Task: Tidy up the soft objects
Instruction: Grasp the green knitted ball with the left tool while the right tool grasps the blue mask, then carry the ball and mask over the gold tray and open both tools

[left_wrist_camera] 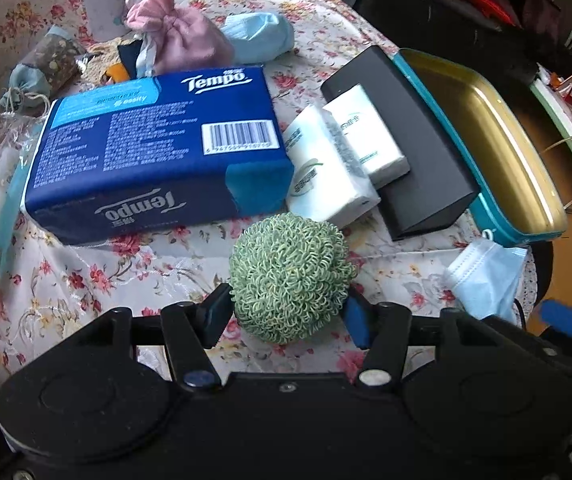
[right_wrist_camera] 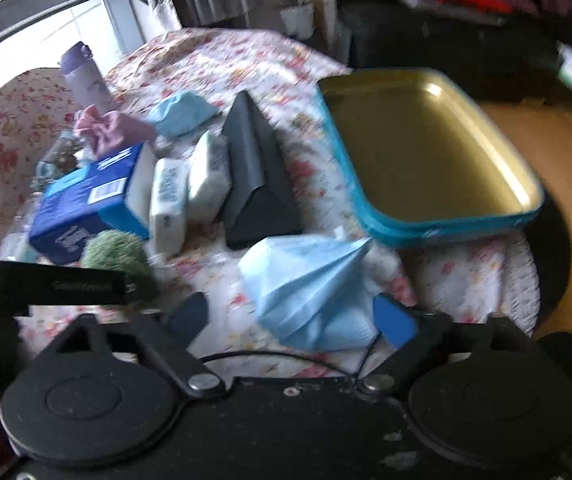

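- Left gripper clenches the green scrubber ball near the table's front edge.
- Right gripper spread wide around the blue face mask, by the tin tray.

A glossy metal tin sits beside a looped, rough green scrubber on floral cloth.
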Available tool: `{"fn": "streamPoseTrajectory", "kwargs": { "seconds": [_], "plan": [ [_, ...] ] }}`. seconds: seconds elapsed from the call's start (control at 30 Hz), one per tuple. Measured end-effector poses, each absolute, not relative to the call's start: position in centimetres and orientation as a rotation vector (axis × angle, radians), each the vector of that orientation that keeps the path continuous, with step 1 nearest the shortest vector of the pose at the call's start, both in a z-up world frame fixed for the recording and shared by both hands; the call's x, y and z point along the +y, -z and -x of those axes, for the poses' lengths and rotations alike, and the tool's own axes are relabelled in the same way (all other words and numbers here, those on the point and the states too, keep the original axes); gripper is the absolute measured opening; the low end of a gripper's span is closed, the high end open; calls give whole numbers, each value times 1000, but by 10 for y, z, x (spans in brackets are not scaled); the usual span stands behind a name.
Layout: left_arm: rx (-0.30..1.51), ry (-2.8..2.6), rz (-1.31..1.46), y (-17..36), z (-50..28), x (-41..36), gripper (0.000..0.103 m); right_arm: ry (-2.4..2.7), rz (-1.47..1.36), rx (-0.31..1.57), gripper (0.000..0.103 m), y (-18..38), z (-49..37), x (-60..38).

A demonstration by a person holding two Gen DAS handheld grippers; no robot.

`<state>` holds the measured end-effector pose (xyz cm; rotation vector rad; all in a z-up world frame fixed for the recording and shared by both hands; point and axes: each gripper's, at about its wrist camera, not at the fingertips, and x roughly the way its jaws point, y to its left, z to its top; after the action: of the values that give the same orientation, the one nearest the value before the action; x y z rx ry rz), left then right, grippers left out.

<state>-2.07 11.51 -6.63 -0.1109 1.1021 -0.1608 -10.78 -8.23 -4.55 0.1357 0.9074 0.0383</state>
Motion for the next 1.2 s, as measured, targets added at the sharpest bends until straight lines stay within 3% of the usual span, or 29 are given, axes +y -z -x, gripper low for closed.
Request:
{"fn": "streamPoseTrajectory", "kwargs": {
  "seconds": [0.03, 0.37, 0.43, 0.53, 0.9, 1.2],
  "plan": [
    [1104, 158, 112, 67, 20, 116, 55, -30, -119, 898, 103, 46, 107, -83],
    [1106, 155, 106, 68, 19, 115, 55, -70, -119, 902, 99, 66, 73, -97],
    [1107, 156, 106, 68, 19, 115, 55, -93, -126, 921, 69, 68, 73, -97],
    [1108, 161, 106, 68, 19, 115, 55, -122, -172, 944, 49, 66, 79, -98],
    [1108, 165, 111, 66, 19, 115, 55, -62, -234, 830, 43, 18, 90, -127],
    [1106, 170, 116, 58, 20, 113, 55, 108, -191, 779, 43, 2, 44, -168]
  ]
}}
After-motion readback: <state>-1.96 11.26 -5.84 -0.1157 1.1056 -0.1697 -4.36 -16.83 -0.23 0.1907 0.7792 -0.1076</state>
